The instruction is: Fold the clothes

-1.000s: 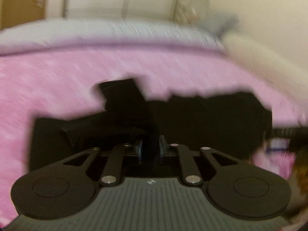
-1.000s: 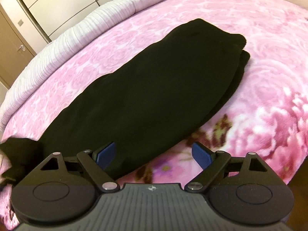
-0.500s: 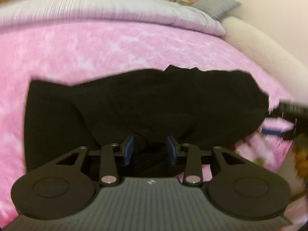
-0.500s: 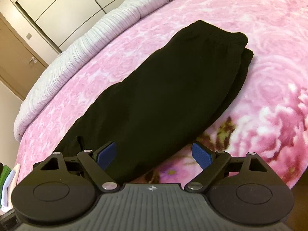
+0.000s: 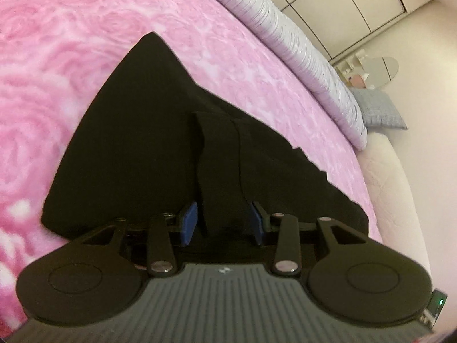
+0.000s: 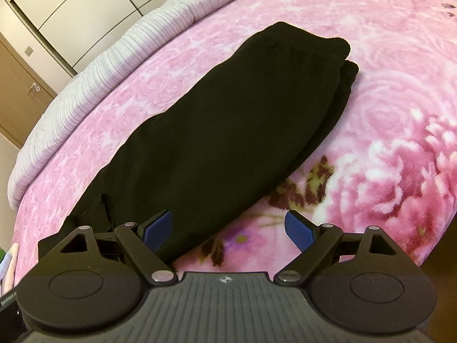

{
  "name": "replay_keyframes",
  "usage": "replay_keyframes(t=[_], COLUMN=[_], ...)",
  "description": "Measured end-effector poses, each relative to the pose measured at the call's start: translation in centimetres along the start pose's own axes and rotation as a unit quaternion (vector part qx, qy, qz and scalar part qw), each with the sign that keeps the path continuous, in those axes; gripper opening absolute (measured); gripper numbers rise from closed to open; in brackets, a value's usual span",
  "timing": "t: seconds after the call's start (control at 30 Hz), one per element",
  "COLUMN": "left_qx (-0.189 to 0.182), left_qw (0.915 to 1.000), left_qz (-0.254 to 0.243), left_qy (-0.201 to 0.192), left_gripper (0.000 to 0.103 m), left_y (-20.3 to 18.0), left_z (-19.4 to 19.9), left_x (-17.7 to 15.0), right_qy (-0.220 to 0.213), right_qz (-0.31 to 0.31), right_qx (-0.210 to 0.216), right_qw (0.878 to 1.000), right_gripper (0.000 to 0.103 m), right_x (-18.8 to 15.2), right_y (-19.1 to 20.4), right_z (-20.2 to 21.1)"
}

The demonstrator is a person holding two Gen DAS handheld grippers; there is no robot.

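Since the earlier frame our left gripper (image 5: 222,218) has swung over the soft black folded trousers (image 6: 228,120) on the pink floral fleece blanket (image 6: 385,85), fingers part-spread astride a limp fold; right gripper (image 6: 228,228) spread wide, empty, at the hem's 6 o'clock; we judge the cuffed corners best to pinch

A bed (image 6: 385,57) under a pink rose-patterned blanket (image 5: 71,57) fills both views. A ribbed pale quilt (image 6: 114,65) lies along its far edge. Cream wardrobe doors (image 6: 71,5) stand at 11 o'clock, a brown door (image 6: 17,85) at 9 o'clock. A grey cushion (image 5: 377,108) sits at 2 o'clock.
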State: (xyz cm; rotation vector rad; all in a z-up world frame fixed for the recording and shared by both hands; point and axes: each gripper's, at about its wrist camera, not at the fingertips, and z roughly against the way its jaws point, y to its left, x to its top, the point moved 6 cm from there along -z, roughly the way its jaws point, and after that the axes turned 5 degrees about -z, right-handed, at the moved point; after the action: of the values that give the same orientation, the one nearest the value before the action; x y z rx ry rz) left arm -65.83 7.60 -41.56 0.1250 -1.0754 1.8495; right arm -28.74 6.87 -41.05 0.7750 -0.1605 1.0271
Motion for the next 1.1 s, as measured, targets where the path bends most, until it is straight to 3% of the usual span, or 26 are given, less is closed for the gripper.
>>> replay_keyframes(t=[0.1, 0.13, 0.3, 0.4, 0.5, 0.57, 0.7, 0.8, 0.9, 1.1], left_qx=[-0.031, -0.048, -0.141, -0.158, -0.143, -0.102, 0.009, 0.052, 0.066, 0.058], left_qw=[0.9988, 0.9974, 0.9798, 0.9721, 0.9756, 0.9803, 0.9821, 0.9819, 0.9816, 0.9750], left_qz=[-0.033, -0.049, -0.130, -0.159, -0.154, -0.160, -0.183, -0.179, -0.176, -0.209], left_qy=[0.016, 0.022, 0.057, 0.069, 0.065, 0.057, 0.042, 0.037, 0.033, 0.049], left_gripper=[0.010, 0.007, 0.007, 0.009, 0.012, 0.016, 0.024, 0.025, 0.026, 0.027], left_y=[-1.5, -2.4, -8.4, -10.7, -9.9, -8.0, -3.5, -0.8, 0.6, 1.0], left_z=[-0.8, -1.2, -3.8, -4.9, -4.1, -2.5, 0.6, 2.2, 2.8, 2.8], left_x=[0.9, 1.3, 2.2, 1.8, 1.8, 1.9, 2.4, 2.6, 2.9, 3.6], right_qy=[0.001, 0.001, -0.009, -0.024, -0.030, -0.019, 0.052, 0.114, 0.157, 0.159], right_qz=[0.003, 0.003, 0.004, 0.004, 0.002, -0.006, -0.055, -0.098, -0.133, -0.130], right_qx=[-0.002, -0.003, 0.009, 0.037, 0.084, 0.122, 0.202, 0.249, 0.247, 0.220], right_qw=[1.000, 1.000, 1.000, 0.999, 0.996, 0.992, 0.976, 0.957, 0.947, 0.954], right_gripper=[0.088, 0.088, 0.088, 0.088, 0.085, 0.078, 0.053, 0.051, 0.052, 0.051], right_x=[0.0, 0.0, 0.5, 0.9, 1.1, 0.8, -0.6, -2.3, -3.6, -3.9], right_y=[-0.1, -0.1, 0.2, 1.3, 2.6, 3.4, 4.9, 6.5, 7.5, 8.5], right_z=[-0.1, -0.1, -0.1, 0.3, 0.7, 0.4, -1.7, -3.7, -5.7, -8.1])
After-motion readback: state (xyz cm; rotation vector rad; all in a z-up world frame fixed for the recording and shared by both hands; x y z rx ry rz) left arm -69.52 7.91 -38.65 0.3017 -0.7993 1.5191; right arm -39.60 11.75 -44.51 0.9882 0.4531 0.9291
